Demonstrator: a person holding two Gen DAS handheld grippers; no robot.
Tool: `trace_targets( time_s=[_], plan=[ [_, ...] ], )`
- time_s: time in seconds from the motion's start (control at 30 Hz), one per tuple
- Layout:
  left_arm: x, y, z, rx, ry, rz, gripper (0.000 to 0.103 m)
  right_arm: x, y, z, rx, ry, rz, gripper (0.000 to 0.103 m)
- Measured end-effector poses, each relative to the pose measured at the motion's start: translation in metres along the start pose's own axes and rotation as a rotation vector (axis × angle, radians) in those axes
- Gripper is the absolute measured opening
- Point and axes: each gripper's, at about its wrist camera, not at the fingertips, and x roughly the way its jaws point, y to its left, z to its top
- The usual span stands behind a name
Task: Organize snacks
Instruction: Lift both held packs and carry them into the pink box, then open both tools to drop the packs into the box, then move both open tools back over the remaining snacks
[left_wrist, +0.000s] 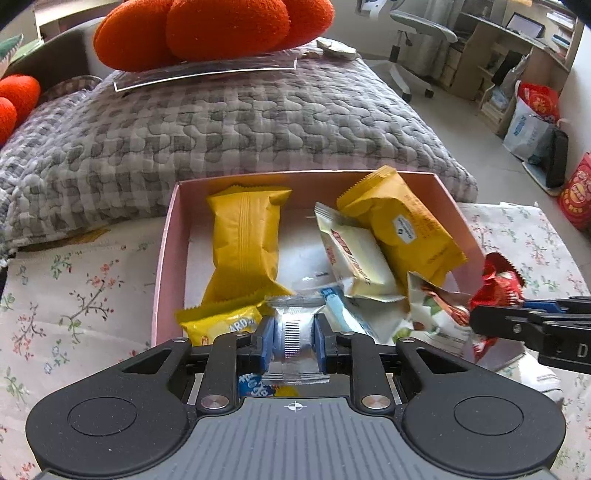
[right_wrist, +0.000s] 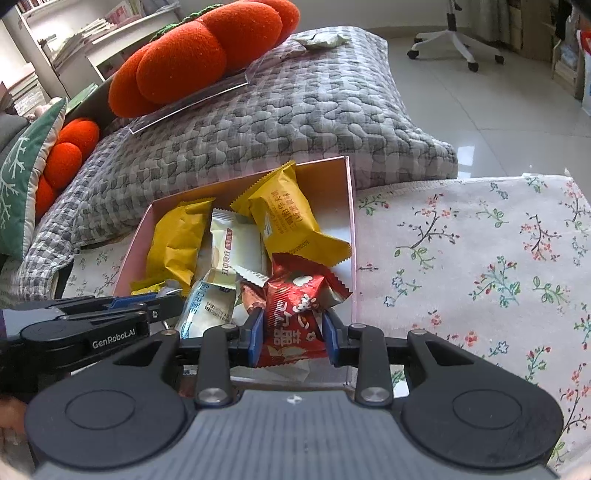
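A pink box (left_wrist: 168, 236) on the floral cloth holds several snack packets: two yellow ones (left_wrist: 243, 240), (left_wrist: 402, 221) and a white one (left_wrist: 354, 254). My left gripper (left_wrist: 293, 339) is shut on a silver packet (left_wrist: 293, 332) at the box's near edge. My right gripper (right_wrist: 291, 336) is shut on a red packet (right_wrist: 291, 317) over the box's near right corner (right_wrist: 351, 295). In the left wrist view the right gripper (left_wrist: 476, 319) comes in from the right with the red packet (left_wrist: 498, 280). In the right wrist view the left gripper (right_wrist: 173, 301) shows at the left.
A grey quilted cushion (left_wrist: 229, 122) lies behind the box, with orange plush cushions (left_wrist: 207, 29) on a clear tray. The floral cloth (right_wrist: 480, 258) stretches to the right. An office chair (left_wrist: 413, 48) and bags (left_wrist: 532, 122) stand on the floor beyond.
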Motion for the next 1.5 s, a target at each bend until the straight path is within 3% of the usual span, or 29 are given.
trace_targets(
  time_s=[0.17,0.3,0.4,0.57,0.77,1.17,1.5],
  plan=[
    [0.001,-0.003,0.002,0.019,0.0,0.005,0.023,0.001,0.001,0.004,-0.008,0.004,-0.017,0.034],
    [-0.002,-0.005,0.0,0.031,0.002,0.002,0.027,-0.001,0.001,0.004,-0.002,-0.003,-0.011,0.048],
    [-0.006,-0.004,-0.002,0.009,0.002,-0.024,0.036,-0.005,0.002,0.005,-0.001,-0.012,-0.007,0.054],
    [-0.017,-0.007,-0.006,0.004,-0.006,-0.059,0.059,-0.013,0.004,0.006,-0.001,-0.021,-0.002,0.061],
    [-0.033,-0.014,-0.015,0.021,-0.009,-0.082,0.071,-0.026,0.002,0.002,0.001,-0.025,-0.01,0.068],
    [-0.065,-0.025,-0.042,0.039,0.008,-0.08,0.086,-0.052,0.003,-0.015,0.0,-0.027,-0.013,0.079],
    [-0.087,-0.026,-0.065,0.022,0.019,-0.067,0.092,-0.066,0.008,-0.036,0.0,-0.006,-0.011,0.087]
  ],
)
